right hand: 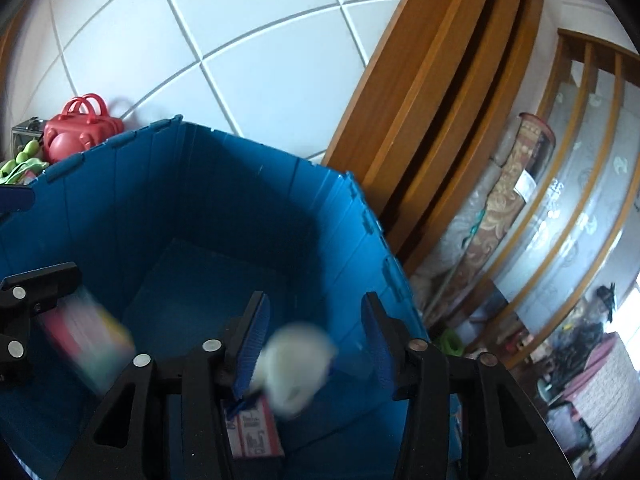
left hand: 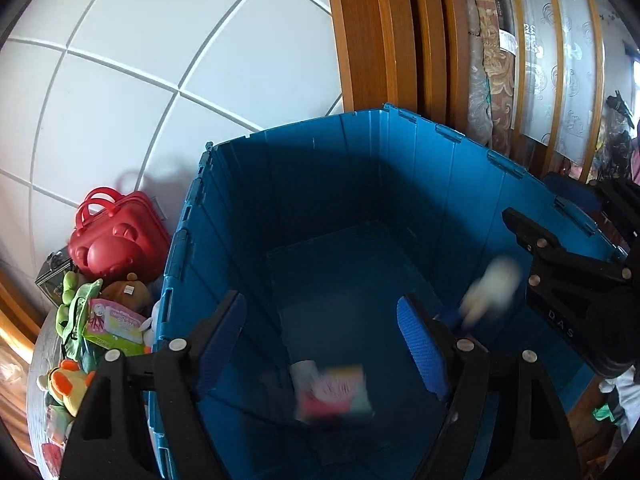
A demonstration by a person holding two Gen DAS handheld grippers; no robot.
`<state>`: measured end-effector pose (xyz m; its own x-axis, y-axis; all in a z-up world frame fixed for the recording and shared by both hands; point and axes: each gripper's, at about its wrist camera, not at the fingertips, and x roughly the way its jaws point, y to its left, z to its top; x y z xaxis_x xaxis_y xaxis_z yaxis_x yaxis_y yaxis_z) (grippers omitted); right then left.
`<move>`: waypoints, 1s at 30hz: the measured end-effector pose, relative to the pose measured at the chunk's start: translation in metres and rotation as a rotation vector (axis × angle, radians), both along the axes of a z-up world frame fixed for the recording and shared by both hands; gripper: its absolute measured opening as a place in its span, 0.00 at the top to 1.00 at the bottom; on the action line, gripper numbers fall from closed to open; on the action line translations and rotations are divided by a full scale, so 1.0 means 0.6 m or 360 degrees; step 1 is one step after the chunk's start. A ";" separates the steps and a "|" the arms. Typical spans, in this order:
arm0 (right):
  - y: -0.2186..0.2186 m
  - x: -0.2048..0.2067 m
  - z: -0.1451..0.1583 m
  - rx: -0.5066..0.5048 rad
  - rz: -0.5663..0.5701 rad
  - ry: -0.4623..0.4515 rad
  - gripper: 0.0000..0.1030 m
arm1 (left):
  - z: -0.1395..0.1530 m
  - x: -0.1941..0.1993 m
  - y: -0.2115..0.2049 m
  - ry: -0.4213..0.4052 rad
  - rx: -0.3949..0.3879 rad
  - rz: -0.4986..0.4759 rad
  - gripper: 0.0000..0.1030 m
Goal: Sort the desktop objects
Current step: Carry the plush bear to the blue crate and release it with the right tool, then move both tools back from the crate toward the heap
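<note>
Left gripper (left hand: 320,344): jaws spread wide above the blue crate, nothing between the blue pads.
Colourful packet (left hand: 334,390): blurred, inside the crate below the left gripper, at about 6 o'clock in the left wrist view; free of both pads (whether it rests on the floor cannot be told).
Right gripper (right hand: 316,344): jaws apart over the same crate; in the left wrist view it sits at 3 o'clock.
White soft object (right hand: 296,368): blurred, between the right gripper's fingers and close to the left pad (right hand: 252,344); contact cannot be told, and the right pad stands clear of it.
Red-and-white box (right hand: 256,428): inside the crate beneath the white object, at 6 o'clock in the right wrist view.
Blue crate (left hand: 400,168): open-topped, ribbed walls, dark floor mostly bare.
Plush toys (left hand: 76,376): heaped just outside the crate's left wall, at 8 o'clock in the left wrist view (a green frog-like one among them).
Red case (left hand: 120,236): bear-faced, with handles, behind the toys at 9 o'clock.
White tiled wall (left hand: 160,40): behind the crate, 11 o'clock.
Wooden door frame (left hand: 380,40): at 1 o'clock, a rolled patterned mat (left hand: 492,60) leaning beside it.
</note>
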<state>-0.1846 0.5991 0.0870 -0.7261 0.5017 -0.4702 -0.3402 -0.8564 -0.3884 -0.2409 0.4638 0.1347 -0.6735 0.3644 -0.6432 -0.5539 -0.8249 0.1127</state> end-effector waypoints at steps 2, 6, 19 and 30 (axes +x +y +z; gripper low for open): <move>0.005 0.005 0.000 -0.0020 -0.0003 0.0004 0.26 | -0.001 -0.001 -0.003 -0.0008 -0.0004 0.0008 0.24; 0.001 0.021 0.004 -0.0014 0.0000 0.0032 0.15 | 0.001 0.009 -0.015 -0.0004 0.0023 0.0008 0.24; -0.136 0.137 0.043 -0.0166 0.0280 0.0622 0.00 | 0.024 0.068 -0.240 0.0275 0.0300 0.0329 0.24; -0.340 0.116 0.036 -0.0354 0.0741 0.0849 0.00 | -0.028 0.080 -0.542 0.0517 0.0165 0.0978 0.24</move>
